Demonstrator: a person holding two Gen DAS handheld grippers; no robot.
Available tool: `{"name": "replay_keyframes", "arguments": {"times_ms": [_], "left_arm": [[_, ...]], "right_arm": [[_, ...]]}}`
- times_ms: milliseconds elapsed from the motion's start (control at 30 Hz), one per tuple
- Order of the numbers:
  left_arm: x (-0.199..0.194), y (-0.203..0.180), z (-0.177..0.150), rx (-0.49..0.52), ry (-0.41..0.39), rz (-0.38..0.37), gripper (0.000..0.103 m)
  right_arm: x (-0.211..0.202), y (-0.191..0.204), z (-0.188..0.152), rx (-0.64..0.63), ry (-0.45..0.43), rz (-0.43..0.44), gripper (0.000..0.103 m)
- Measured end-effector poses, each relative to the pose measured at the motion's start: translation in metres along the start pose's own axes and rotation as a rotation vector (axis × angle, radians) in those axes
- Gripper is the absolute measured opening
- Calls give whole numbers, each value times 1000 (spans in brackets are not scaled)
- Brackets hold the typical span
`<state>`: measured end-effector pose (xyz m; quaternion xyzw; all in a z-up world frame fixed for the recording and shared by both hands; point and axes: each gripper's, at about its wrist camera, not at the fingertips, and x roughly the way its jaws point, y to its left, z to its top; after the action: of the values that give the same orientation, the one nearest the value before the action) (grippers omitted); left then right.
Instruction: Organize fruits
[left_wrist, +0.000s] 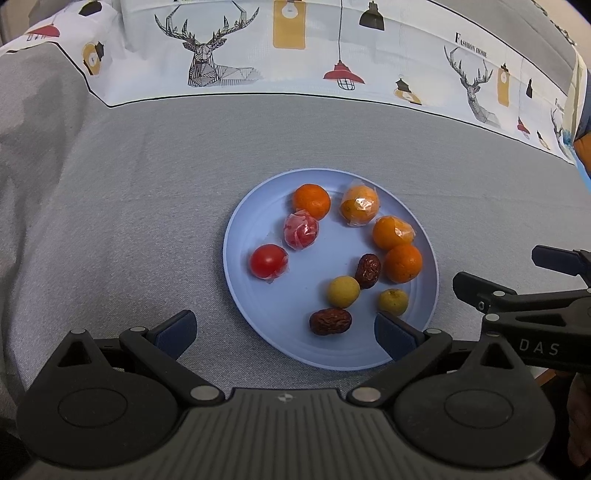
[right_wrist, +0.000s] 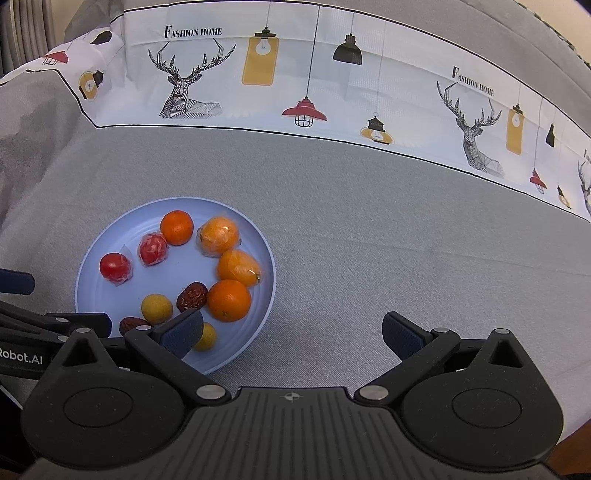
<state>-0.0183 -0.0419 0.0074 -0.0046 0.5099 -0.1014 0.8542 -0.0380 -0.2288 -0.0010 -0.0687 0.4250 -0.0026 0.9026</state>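
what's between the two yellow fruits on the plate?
Nothing: bare blue plate between the larger yellow fruit and the smaller one. A date sits just behind the gap. Left wrist view.

A light blue plate (left_wrist: 240, 236) sits on a grey tablecloth (left_wrist: 129, 184) with a printed deer-and-lamp border (left_wrist: 258, 55). On the plate lie four small oranges (left_wrist: 311, 201), two of them in clear wrap, two wrapped cherry tomatoes (left_wrist: 268, 260), two dried red dates (left_wrist: 330, 321) and two small yellow fruits (left_wrist: 344, 291). The left gripper (left_wrist: 284, 334) hovers at the plate's near edge, jaws wide apart, empty. The right gripper (left_wrist: 517, 280) reaches in from the right, beside the plate, with its jaws apart.
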Motion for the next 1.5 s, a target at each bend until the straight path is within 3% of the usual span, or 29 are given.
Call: {"name": "replay_keyframes", "arguments": {"times_ms": [1300,1500], "left_arm": [[0,-1,0,-1,0,-5,102],[-7,-5,2,6,-44,-38,102]], "right_arm": [[0,0,1,-1,1,0,102],[-1,-3,0,24,-17,-1,102]]}}
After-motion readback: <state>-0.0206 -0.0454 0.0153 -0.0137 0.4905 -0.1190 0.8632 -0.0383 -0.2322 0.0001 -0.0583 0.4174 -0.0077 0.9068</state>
